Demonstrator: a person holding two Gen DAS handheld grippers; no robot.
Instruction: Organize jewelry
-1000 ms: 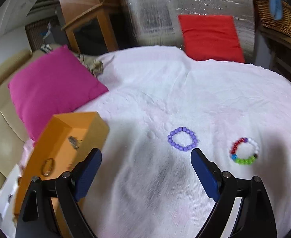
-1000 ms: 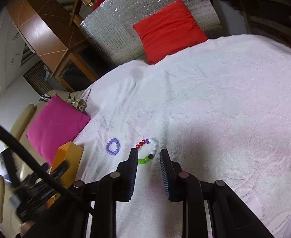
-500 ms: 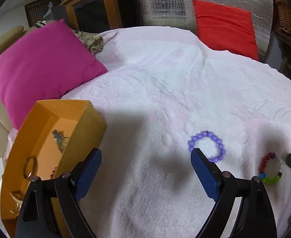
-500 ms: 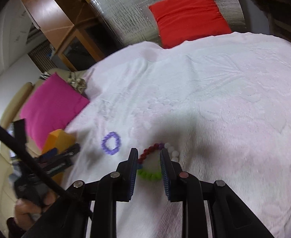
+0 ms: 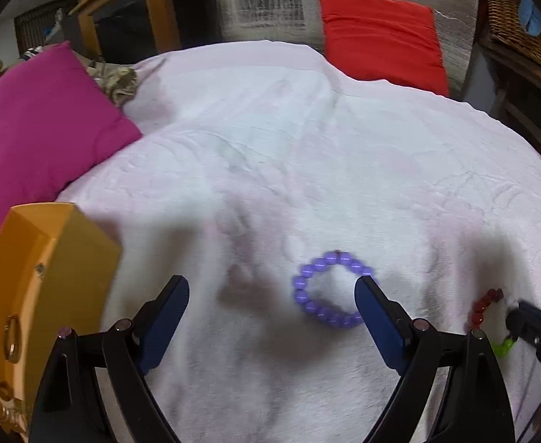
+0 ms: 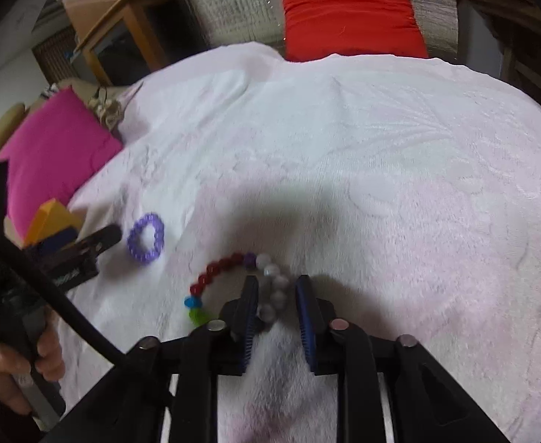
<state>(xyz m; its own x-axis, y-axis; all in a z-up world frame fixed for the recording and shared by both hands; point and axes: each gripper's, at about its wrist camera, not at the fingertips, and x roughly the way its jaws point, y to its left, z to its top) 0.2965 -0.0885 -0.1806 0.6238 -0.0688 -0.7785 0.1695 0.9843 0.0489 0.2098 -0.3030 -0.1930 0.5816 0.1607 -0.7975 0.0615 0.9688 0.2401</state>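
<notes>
Both grippers dropped closer to the bed cover (image 5: 307,140) since a second ago. Right gripper (image 6: 277,293) fingers have just been closing, white beads of multicolour bracelet (image 6: 233,277) between them, lower centre. Left gripper (image 5: 272,295) fingers wide open, purple bracelet (image 5: 329,289) just inside the right finger. No legible writing.

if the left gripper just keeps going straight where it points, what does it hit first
Most likely the white bedspread. The left gripper is wide open, and the purple bead bracelet lies just inside its right finger, so that finger may touch the beads first. Depth is hard to judge.
</notes>
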